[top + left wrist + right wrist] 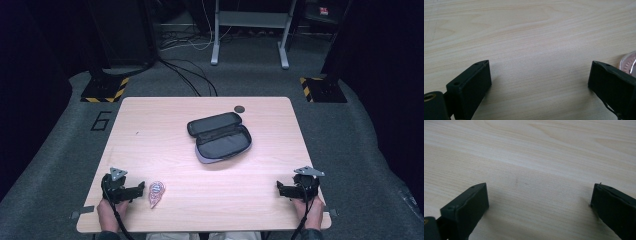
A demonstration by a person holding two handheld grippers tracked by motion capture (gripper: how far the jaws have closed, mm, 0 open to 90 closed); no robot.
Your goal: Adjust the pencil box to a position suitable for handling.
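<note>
While both tools rest at the near edge of the tabletop [150, 125], the high view puts the left tool [141, 189] just beside a small pink tape dispenser [156, 193], likely its pick-up. An open pouch [220, 137] lies mid-table, presumably to receive it. The right tool [278, 187] waits well apart.

Left gripper view: jaws apart, nothing between; dispenser [629, 62] past one jaw.

Right gripper view: jaws apart over bare wood.

The left gripper [141, 189] rests low at the tabletop's [210, 200] near left corner, jaws spread wide and empty. The right gripper [279, 188] sits at the near right corner, jaws likewise wide, both pointing inward.
</note>
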